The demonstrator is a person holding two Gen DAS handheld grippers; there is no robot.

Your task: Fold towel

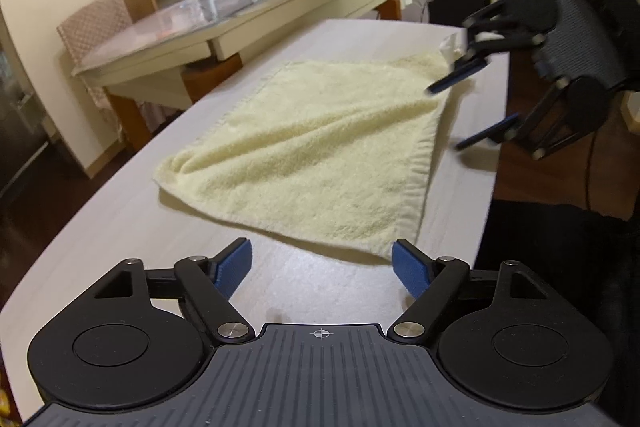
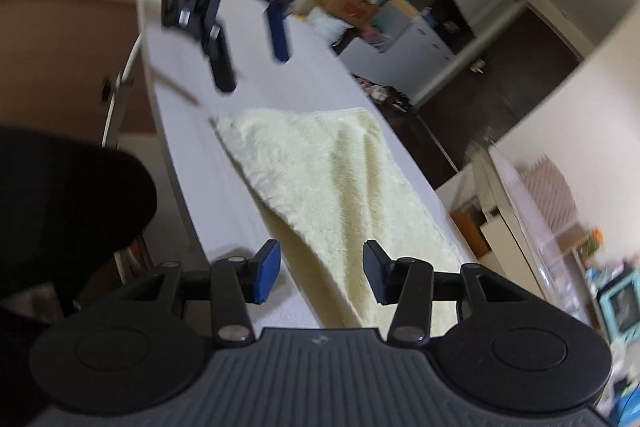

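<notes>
Towel (image 1: 304, 143) pale yellow on white table (image 1: 100, 227), white tag unreadable, left tongs (image 1: 322, 269) wide, right tongs (image 2: 318, 277) apart, both empty

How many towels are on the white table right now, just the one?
1. A pale yellow towel lies rumpled on the white table, between the open left gripper and the open right gripper. No second towel shows; a layer folded underneath could be hidden.
</notes>
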